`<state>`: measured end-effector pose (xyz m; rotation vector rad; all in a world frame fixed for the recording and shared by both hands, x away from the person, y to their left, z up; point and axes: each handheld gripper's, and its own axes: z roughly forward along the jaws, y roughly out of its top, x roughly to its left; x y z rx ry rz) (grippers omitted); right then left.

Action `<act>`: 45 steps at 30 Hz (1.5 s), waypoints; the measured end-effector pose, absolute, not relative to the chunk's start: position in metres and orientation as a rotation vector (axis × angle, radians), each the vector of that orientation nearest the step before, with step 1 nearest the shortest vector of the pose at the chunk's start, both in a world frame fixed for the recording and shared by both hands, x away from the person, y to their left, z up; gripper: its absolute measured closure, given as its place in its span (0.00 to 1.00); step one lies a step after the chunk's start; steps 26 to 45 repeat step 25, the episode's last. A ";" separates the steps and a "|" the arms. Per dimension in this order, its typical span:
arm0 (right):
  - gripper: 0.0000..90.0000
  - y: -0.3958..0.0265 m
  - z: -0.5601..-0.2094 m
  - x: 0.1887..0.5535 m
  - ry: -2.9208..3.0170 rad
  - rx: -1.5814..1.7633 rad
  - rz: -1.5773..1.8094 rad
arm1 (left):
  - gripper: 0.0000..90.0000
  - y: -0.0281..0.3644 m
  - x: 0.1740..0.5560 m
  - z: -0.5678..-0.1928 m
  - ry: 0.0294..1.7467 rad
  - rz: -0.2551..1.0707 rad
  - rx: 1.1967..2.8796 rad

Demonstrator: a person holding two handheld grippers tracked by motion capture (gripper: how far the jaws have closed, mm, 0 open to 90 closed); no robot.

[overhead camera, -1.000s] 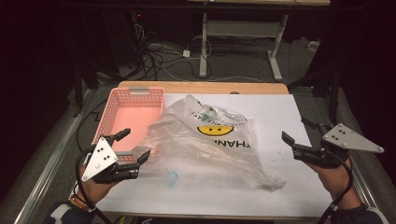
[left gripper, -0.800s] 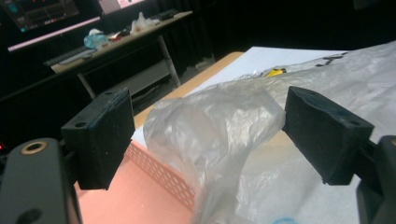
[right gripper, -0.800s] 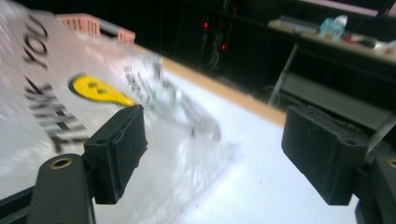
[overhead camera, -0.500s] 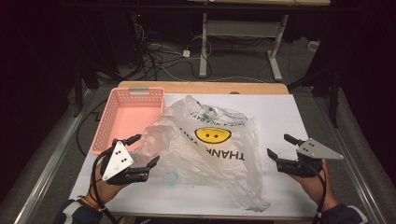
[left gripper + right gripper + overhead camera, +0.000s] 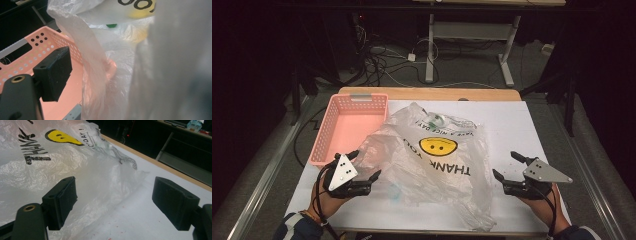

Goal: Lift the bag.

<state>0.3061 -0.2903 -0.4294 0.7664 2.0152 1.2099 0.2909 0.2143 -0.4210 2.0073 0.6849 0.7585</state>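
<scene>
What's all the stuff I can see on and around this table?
Plastic bag: one, clear with a yellow smiley face and black lettering, crumpled mid-table.
Basket: one, pink, left of the bag, which overlaps its corner.
Sheet: one, white, covering the table.
Table: one, wooden, far edge showing.
Cables: several, dark, on the floor beyond.
Left gripper: black, open at the bag's left edge.
Right gripper: black, open beside the bag's right edge.

A lab: dark room, tangled floor cables (image 5: 377, 55), bare desk frame (image 5: 469, 37)

Clear smiley-printed bag (image 5: 437, 155), pink basket (image 5: 347, 125)
</scene>
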 end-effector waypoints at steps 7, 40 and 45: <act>0.23 -0.290 -0.428 0.305 2.015 0.760 1.218 | 0.19 0.213 0.291 -0.421 0.678 0.761 2.012; 0.23 -0.289 -0.428 0.305 2.023 0.755 1.224 | 0.19 0.212 0.294 -0.419 0.680 0.764 2.004; 0.23 -0.289 -0.428 0.305 2.023 0.755 1.224 | 0.19 0.212 0.294 -0.419 0.680 0.764 2.004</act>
